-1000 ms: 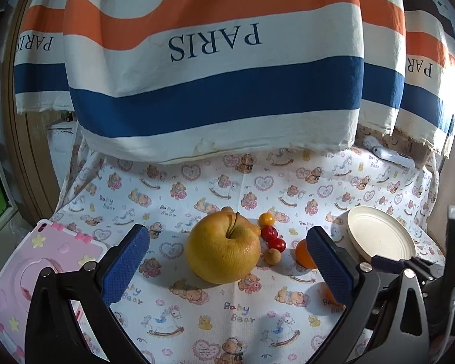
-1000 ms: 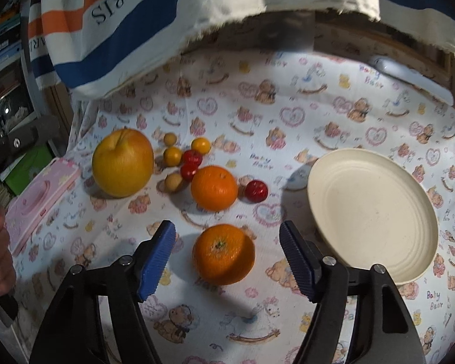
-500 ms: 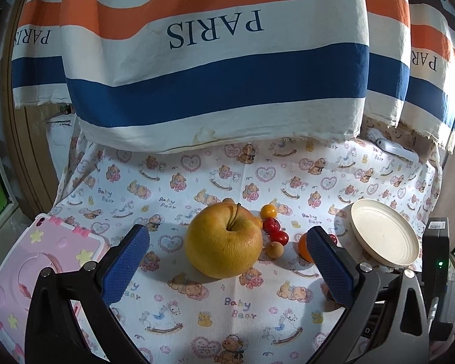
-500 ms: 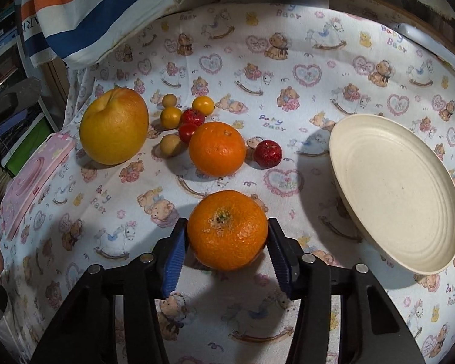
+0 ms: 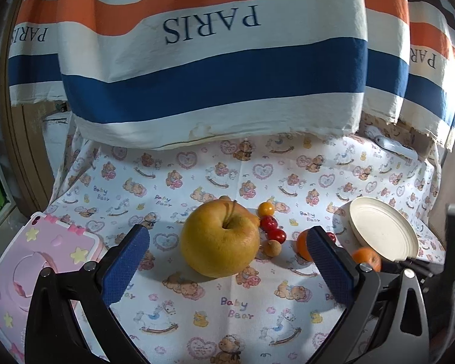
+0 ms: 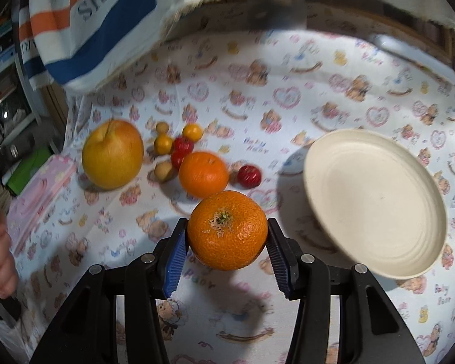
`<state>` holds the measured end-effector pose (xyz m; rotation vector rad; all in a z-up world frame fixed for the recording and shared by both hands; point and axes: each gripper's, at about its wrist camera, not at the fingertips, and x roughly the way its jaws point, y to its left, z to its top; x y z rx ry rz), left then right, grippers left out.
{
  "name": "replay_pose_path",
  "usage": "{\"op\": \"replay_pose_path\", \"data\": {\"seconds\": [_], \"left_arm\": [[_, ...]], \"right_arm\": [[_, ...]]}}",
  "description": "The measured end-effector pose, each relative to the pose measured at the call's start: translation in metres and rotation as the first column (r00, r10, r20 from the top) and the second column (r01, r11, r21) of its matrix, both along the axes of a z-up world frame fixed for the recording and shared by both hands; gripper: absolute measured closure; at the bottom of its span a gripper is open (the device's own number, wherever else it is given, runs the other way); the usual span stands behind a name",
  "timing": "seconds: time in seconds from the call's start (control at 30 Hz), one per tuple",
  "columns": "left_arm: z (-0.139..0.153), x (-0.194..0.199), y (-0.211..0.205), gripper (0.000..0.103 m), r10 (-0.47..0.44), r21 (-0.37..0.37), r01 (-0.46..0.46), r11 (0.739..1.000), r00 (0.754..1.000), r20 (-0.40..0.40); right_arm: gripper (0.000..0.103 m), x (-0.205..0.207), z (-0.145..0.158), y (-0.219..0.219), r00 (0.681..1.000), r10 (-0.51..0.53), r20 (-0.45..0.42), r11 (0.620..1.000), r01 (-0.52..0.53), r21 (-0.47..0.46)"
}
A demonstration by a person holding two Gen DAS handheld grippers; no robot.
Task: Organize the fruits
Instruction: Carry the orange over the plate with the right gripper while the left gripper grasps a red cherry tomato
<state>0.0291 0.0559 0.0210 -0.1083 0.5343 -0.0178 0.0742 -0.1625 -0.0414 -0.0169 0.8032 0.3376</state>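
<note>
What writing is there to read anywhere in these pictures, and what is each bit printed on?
"PARIS": on the striped cloth hanging behind the table, mirrored in the left wrist view; repeated at its left and right edges.
"Baby Bear": printed over and over on the bear-patterned tablecloth.
Right wrist view: "PARIS" on the striped cloth is partly cut off, and the tablecloth print is blurred.
The fruits and the plate carry no writing.

Striped PARIS cloth hangs behind bear-print tablecloth; bright glare at rt edge.
</note>
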Motion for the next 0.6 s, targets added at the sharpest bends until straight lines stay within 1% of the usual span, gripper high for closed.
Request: {"op": "replay_pose_path", "data": {"seconds": [0.07,0.1,0.17,0.2,0.23,0.33,0.37,0.4,0.43,0.5,0.57,0.6], "left_arm": [[-0.001,0.0,-0.006,0.0,-0.022,0.015,0.022,1.0,1.0,0.009],[-0.002,0.0,-0.01,0.002,-0.037,0.025,0.037,0.999,0.999,0.015],[-0.002,0.001,-0.017,0.01,-0.065,0.045,0.064,0.997,0.998,0.016],[-0.002,0.004,-0.021,0.015,-0.081,0.054,0.08,0.995,0.997,-0.002],[-0.001,0.007,-0.025,0.018,-0.099,0.049,0.101,0.994,0.995,-0.027],[0.01,0.017,-0.033,0.02,-0.17,-0.029,0.169,0.985,0.983,-0.068],[0.013,0.021,-0.04,0.022,-0.182,-0.028,0.18,0.983,0.98,-0.084],[0.016,0.026,-0.049,0.026,-0.195,-0.015,0.195,0.981,0.975,-0.104],[0.018,0.031,-0.059,0.029,-0.211,0.004,0.213,0.977,0.97,-0.123],[0.019,0.043,-0.084,0.031,-0.257,0.039,0.267,0.963,0.951,-0.169],[0.016,0.059,-0.111,0.034,-0.307,0.07,0.332,0.941,0.921,-0.238],[0.013,0.066,-0.125,0.037,-0.329,0.085,0.364,0.927,0.902,-0.281]], "right_arm": [[0.051,-0.001,0.01,-0.007,0.999,-0.018,0.026,1.0,0.017,0.014],[0.051,-0.002,0.015,-0.01,0.999,-0.026,0.04,0.999,0.025,0.023],[0.051,-0.004,0.026,-0.019,0.997,-0.046,0.068,0.998,0.043,0.043],[0.051,-0.006,0.031,-0.024,0.995,-0.054,0.082,0.997,0.05,0.052],[0.051,-0.007,0.037,-0.029,0.993,-0.061,0.098,0.997,0.055,0.062],[0.051,-0.009,0.049,-0.044,0.985,-0.099,0.138,0.993,0.089,0.08],[0.051,-0.009,0.053,-0.051,0.982,-0.12,0.147,0.99,0.107,0.091],[0.051,-0.009,0.055,-0.056,0.98,-0.133,0.15,0.987,0.118,0.106],[0.051,-0.009,0.058,-0.063,0.976,-0.15,0.155,0.984,0.132,0.122],[0.051,-0.01,0.063,-0.077,0.97,-0.18,0.164,0.977,0.157,0.143],[0.051,-0.01,0.067,-0.087,0.962,-0.208,0.178,0.97,0.18,0.162],[0.051,-0.01,0.069,-0.093,0.958,-0.221,0.184,0.967,0.19,0.168]]}}
